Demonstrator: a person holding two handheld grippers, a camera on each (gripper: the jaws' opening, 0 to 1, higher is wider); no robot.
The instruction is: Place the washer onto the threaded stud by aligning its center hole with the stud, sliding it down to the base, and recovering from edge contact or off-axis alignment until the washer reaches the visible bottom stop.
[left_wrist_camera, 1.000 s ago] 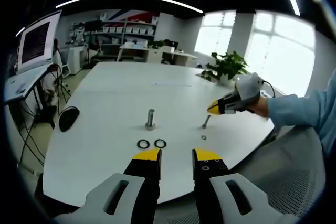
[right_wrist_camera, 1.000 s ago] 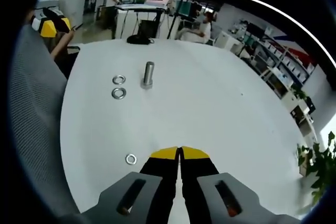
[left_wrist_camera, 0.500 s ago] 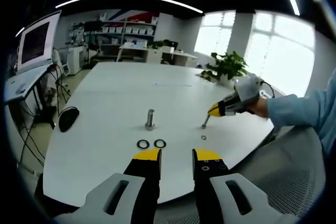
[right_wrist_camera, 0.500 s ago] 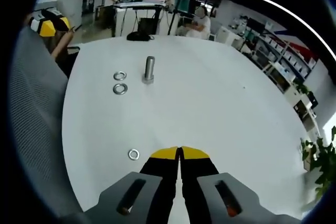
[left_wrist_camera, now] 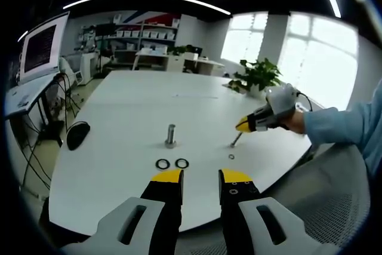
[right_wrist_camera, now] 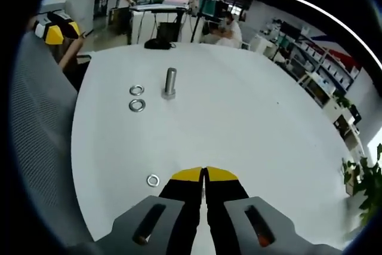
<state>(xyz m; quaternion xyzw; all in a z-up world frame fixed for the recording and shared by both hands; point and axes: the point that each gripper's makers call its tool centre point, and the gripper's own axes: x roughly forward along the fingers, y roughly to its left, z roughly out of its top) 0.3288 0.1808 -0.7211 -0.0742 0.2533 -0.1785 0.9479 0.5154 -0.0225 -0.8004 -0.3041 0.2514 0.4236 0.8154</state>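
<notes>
Two washers (left_wrist_camera: pixel 172 163) lie side by side at the centre of the left gripper view on the white surface (left_wrist_camera: pixel 131 106), just below the upright threaded stud (left_wrist_camera: pixel 171 135); a third, smaller washer (left_wrist_camera: pixel 231 156) lies right of centre. The left hand-held gripper (left_wrist_camera: pixel 199 177) rises from the bottom edge with jaws apart and empty. At right of centre, the right hand-held gripper (left_wrist_camera: pixel 244 125) is pinched tight on a small bolt (left_wrist_camera: pixel 235 140) tilted against the surface.

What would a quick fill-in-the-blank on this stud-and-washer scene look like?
1. Beside the upright stud lie ___ washers, side by side.
2. The left claw has its jaws ___.
3. The right claw is ___ on a thin bolt, with a small washer on the table nearby.
Missing words: two; open; shut.
</notes>
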